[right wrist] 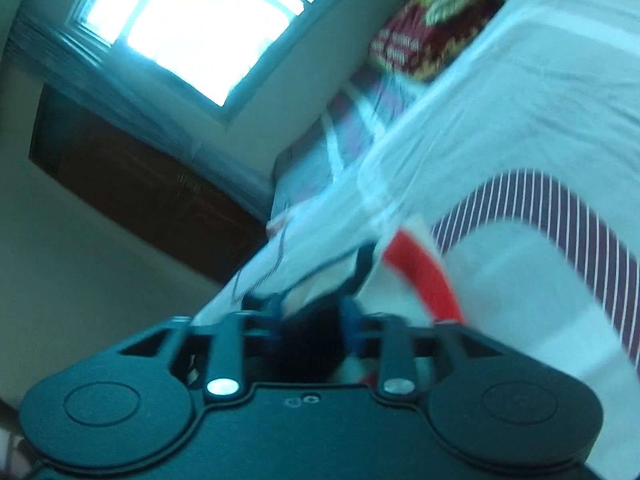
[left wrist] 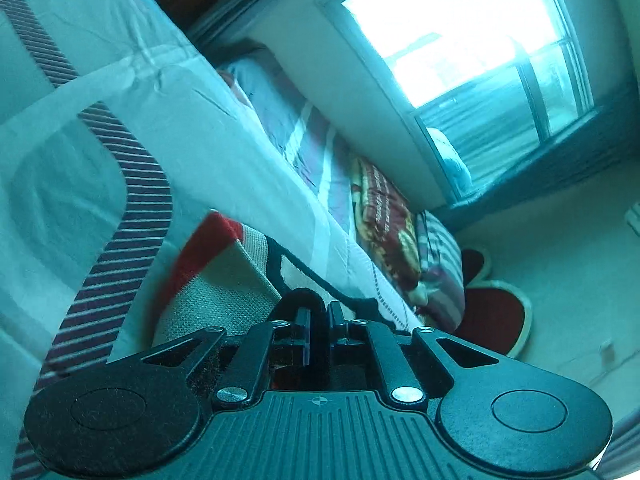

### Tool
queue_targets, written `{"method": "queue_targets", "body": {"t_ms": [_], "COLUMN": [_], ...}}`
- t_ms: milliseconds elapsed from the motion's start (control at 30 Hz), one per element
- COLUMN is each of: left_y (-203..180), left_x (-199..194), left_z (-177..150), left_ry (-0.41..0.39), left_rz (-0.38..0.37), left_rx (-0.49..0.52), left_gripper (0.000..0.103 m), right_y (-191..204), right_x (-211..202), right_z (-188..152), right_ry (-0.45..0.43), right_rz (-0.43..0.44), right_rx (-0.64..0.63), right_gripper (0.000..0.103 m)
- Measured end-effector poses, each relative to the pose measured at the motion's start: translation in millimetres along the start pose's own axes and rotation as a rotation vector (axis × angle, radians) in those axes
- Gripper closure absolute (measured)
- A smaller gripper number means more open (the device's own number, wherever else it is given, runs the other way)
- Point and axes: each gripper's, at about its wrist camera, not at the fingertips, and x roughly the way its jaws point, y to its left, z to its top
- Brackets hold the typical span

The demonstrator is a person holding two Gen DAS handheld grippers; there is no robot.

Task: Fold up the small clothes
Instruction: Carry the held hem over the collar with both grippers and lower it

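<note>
Both your grippers pinch one small knit garment over the bed.

Your left gripper (left wrist: 319, 312) has its fingers drawn nearly together on a black-trimmed fold of the knit garment (left wrist: 224, 276), a cream, coarse-weave piece with a red band and black outlining. In the right wrist view, your right gripper (right wrist: 310, 312) stands narrow too, with dark fabric of the same garment (right wrist: 420, 272) bunched between its fingers; motion blur hides the exact contact. The garment lies on the white bedsheet (left wrist: 224, 136), beside the sheet's curved maroon-striped band (left wrist: 132, 216). Its long axis cannot be told, since most of it is hidden behind the grippers. No containers are visible. A patterned red blanket (left wrist: 384, 220) lies along the bed's far edge below the window (left wrist: 460, 28).
</note>
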Motion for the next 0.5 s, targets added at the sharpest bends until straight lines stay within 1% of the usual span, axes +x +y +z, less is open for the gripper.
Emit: {"method": "queue_targets", "body": {"t_ms": [33, 67, 100, 200, 233, 300, 333, 433, 500], "left_y": [-3.0, -4.7, -6.9, -13.1, -17.7, -25.3, -30.7, -43.0, -46.7], "left_x": [-1.1, -4.4, -8.1, -6.0, -2.2, 6.8, 11.9, 26.4, 32.8], "left_z": [-1.1, -1.8, -1.7, 1.1, 1.5, 3.9, 3.7, 6.4, 7.2], "left_ry": [-0.006, -0.035, -0.062, -0.039, -0.017, 0.042, 0.067, 0.116, 0.145], "left_rz": [0.003, 0.010, 0.026, 0.060, 0.084, 0.126, 0.150, 0.206, 0.230], "left_rx": [0.036, 0.065, 0.102, 0.209, 0.268, 0.364, 0.417, 0.530, 0.584], "left_gripper": [0.044, 0.030, 0.022, 0.023, 0.031, 0.038, 0.040, 0.041, 0.041], "right_y": [-0.2, 0.3, 1.5, 12.0, 17.5, 28.2, 34.1, 51.6, 61.7], "right_x": [-5.6, -11.0, -15.1, -16.9, -16.0, -8.9, -4.4, 14.3, 30.3], "right_z": [0.4, 0.6, 0.5, 0.2, -0.4, 0.2, -0.4, -2.9, -7.0], "right_ry": [-0.015, -0.022, -0.021, 0.031, 0.046, 0.070, 0.079, 0.110, 0.158], "right_rz": [0.012, 0.021, 0.011, -0.021, -0.034, -0.069, -0.083, -0.117, -0.156], "right_rx": [-0.016, -0.037, -0.066, -0.200, -0.249, -0.331, -0.371, -0.480, -0.558], "right_gripper": [0.043, 0.043, 0.044, 0.046, 0.048, 0.051, 0.052, 0.056, 0.058]}}
